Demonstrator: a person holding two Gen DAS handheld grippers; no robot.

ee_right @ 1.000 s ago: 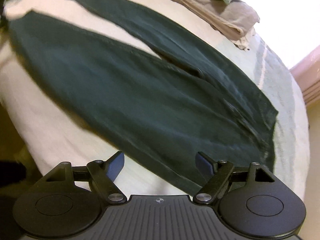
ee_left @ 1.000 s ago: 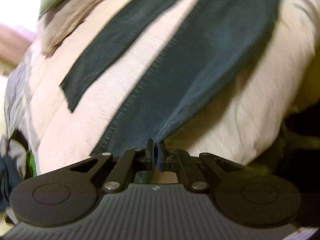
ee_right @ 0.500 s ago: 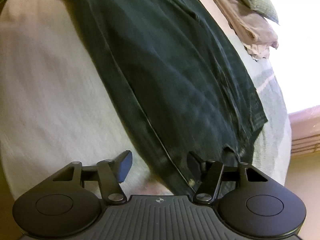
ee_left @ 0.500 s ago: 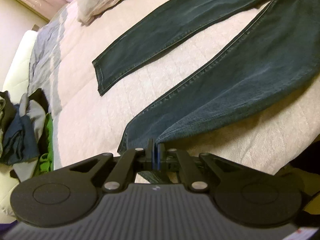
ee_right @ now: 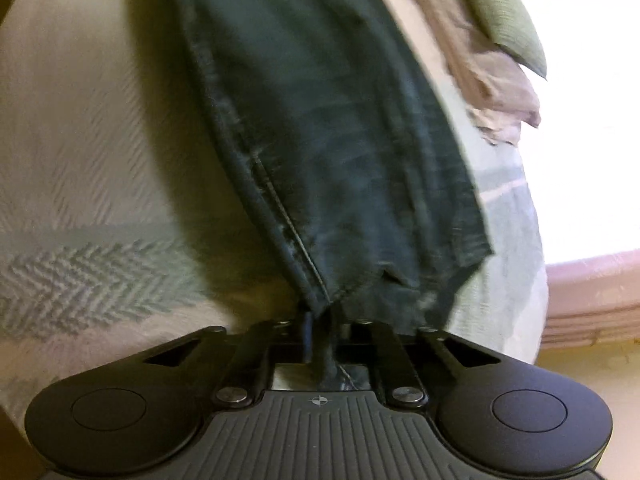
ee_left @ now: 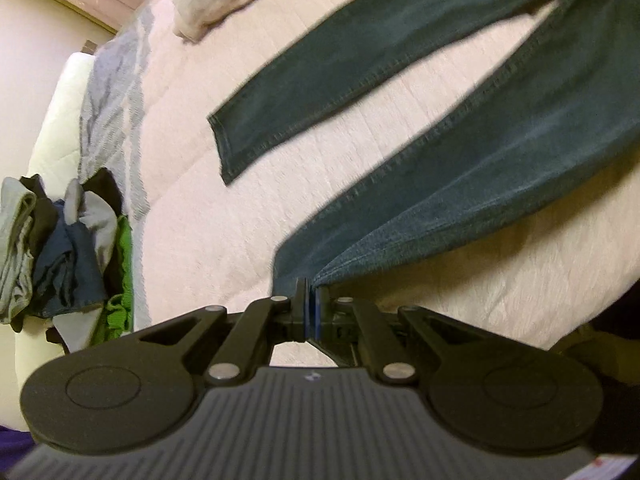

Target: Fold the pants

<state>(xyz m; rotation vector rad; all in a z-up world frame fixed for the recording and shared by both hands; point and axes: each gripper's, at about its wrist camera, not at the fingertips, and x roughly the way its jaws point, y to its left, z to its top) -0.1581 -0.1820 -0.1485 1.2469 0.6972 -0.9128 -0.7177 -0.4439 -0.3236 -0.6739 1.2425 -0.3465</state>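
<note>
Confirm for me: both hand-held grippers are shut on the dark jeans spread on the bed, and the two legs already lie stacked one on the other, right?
Not quite. The legs are not stacked: the left wrist view shows the jeans with both legs spread apart in a V on the bed. The rest holds: the left hand-held gripper and the right hand-held gripper are each shut on the denim.

Left tongs (ee_left: 308, 300) and right tongs (ee_right: 318, 320) clamped tight.

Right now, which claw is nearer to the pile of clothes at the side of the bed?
Left. The left claw grips the pants hem near the clothes pile; the right claw grips the waist end.
</note>
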